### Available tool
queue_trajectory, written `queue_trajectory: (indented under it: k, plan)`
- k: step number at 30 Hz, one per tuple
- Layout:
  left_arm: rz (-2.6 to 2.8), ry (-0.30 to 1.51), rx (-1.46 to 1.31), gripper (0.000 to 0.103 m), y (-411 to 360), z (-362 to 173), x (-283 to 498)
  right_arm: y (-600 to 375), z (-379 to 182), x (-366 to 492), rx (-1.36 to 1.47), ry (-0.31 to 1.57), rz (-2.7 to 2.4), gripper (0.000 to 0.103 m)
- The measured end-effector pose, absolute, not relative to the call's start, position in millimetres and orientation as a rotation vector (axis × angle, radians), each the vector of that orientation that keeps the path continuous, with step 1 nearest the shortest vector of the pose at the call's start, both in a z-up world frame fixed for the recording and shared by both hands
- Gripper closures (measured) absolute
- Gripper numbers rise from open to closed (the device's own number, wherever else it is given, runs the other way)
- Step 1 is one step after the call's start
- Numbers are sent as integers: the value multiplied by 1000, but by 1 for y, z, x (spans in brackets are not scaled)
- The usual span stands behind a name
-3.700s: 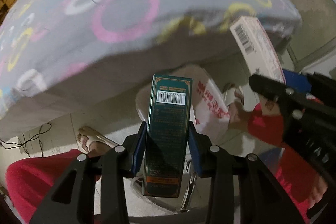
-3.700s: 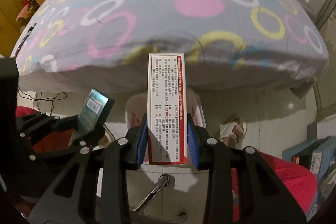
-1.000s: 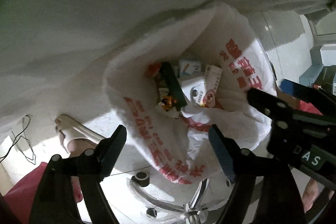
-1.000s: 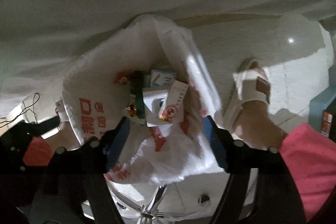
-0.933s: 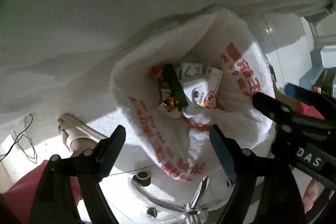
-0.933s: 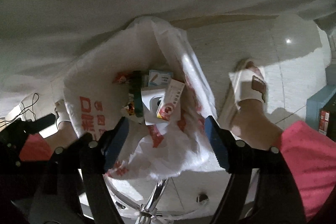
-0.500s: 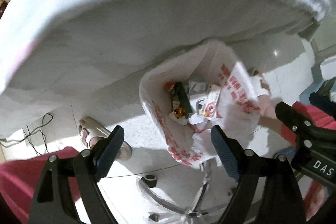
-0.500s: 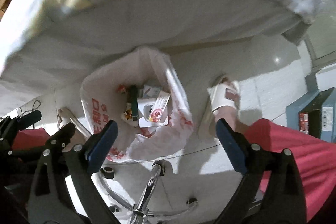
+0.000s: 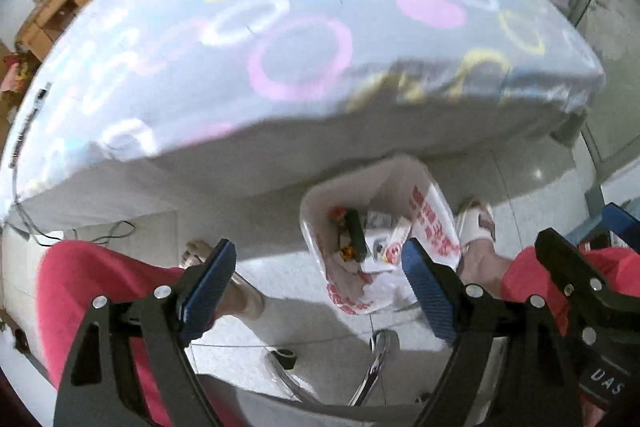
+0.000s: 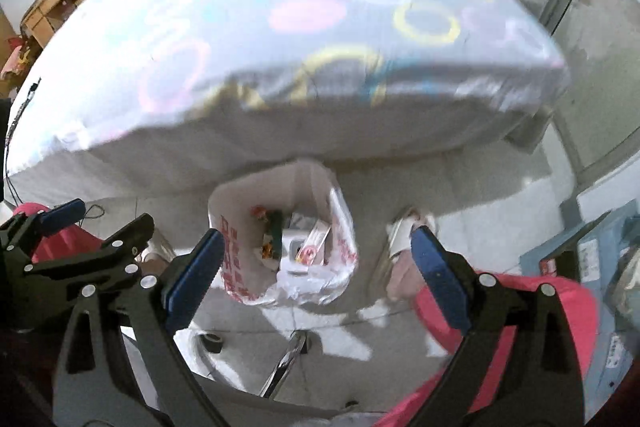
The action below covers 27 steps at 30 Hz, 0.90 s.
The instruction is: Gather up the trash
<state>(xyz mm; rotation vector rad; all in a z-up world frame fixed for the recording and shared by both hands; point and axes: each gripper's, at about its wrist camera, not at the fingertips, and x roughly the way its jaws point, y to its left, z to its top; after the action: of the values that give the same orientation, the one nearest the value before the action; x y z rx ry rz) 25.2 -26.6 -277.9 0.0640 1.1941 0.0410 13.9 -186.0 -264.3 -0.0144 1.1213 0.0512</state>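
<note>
A white plastic trash bag (image 9: 434,227) with red print stands open on the floor below the bed edge; it also shows in the right wrist view (image 10: 230,267). Inside lie a dark green box (image 9: 356,235), a white and red box (image 9: 394,247) and other small packages. My left gripper (image 9: 316,287) is open and empty, held well above the bag. My right gripper (image 10: 314,273) is open and empty, also above the bag. The left gripper's black frame (image 10: 80,259) shows at the left of the right wrist view.
A bed with a grey sheet printed with coloured rings (image 9: 300,59) fills the upper half of both views. A chair's chrome base (image 9: 376,359) is below the grippers. The person's red trousers (image 9: 92,279) and white sandals (image 10: 404,231) flank the bag. Blue boxes (image 10: 592,251) stand at the right.
Both grippers held boxes 3.7 s ago; those boxes now lie in the bag. Over the last second both open grippers have risen away from the bag, bringing the bed top into view.
</note>
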Motion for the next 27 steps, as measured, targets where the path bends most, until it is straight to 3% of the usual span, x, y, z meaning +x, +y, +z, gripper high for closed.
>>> queue_trajectory:
  k: [17, 27]
  plan:
    - [55, 819, -14, 17, -31, -100, -24, -198, -83, -52, 29, 695, 85, 9]
    - [78, 714, -2, 14, -36, -45, -53, -201, -23, -92, 22, 577, 50, 7]
